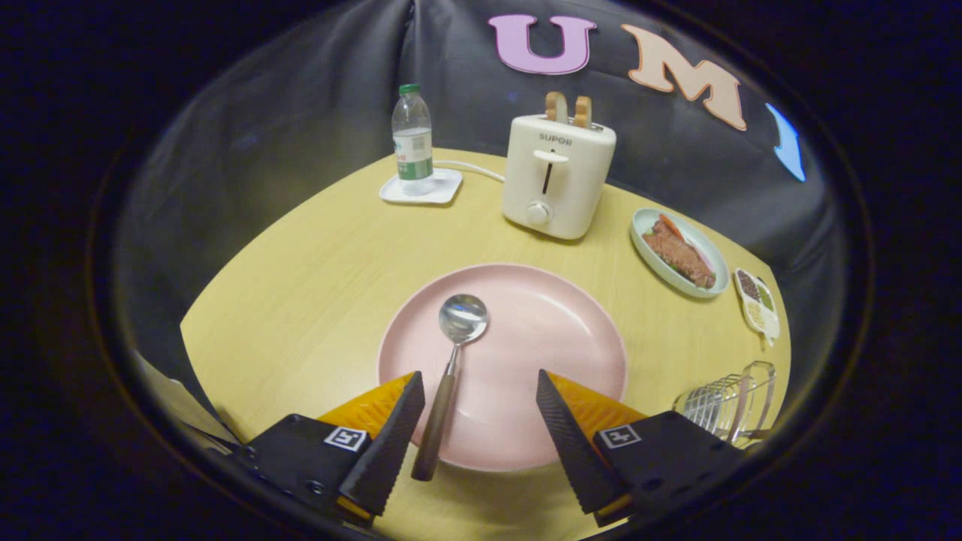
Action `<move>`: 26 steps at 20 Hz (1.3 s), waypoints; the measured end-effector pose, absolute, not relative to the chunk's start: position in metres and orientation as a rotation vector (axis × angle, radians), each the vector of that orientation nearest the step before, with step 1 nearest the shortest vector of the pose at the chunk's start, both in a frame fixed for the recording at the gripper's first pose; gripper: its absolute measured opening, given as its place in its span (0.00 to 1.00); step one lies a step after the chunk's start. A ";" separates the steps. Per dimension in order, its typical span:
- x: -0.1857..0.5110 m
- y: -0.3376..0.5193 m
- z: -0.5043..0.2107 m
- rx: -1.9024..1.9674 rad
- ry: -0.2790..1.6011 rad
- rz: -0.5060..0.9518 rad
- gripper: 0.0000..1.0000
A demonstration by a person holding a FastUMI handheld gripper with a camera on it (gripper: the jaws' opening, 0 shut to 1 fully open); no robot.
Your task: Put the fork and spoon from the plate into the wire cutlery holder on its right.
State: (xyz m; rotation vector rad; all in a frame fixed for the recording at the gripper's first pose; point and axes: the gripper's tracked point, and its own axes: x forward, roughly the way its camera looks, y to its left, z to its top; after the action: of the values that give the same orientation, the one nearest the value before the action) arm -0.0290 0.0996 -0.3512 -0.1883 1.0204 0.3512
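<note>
A: Start with the gripper (479,387). What are the fingers doing?

B: They stand wide apart with nothing held, hanging over the near half of the pink plate (556,330). The spoon (449,372) lies between them, closer to the left finger, its dark handle running back over the plate's near rim and its bowl pointing away toward the plate's middle.

A: And the fork?

B: No fork lies on the plate. The wire cutlery holder (727,404) sits just right of the plate, beside the right finger, and something thin seems to stand among its wires, but the picture bends so much out there that I cannot tell whether it is a fork or only the frame.

A: So how far along would you say it is?

B: About halfway, I'd judge. The fork is likely already in, the spoon is plainly still to go. The fingers need to close on the handle, then carry it right.

A: What's beyond?

B: A light wooden table (316,255). Past the plate stands a cream toaster (558,176) with bread in its slots, left of that a water bottle (412,140) on a small white tray (422,188). To the right, an oval dish of food (680,253) and a small sectioned dish (757,300). Dark cloth walls it in.
</note>
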 end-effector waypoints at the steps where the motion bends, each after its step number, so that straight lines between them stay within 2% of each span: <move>1: -0.031 0.101 -0.357 -0.193 1.039 0.353 0.89; 13: -0.043 0.094 -0.376 -0.219 1.164 0.358 0.08; 26: -0.026 0.003 -0.284 -0.275 1.217 0.394 0.08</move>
State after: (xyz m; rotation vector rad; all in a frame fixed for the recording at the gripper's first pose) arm -0.0257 0.0028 -0.2838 -0.2745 1.2172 0.3941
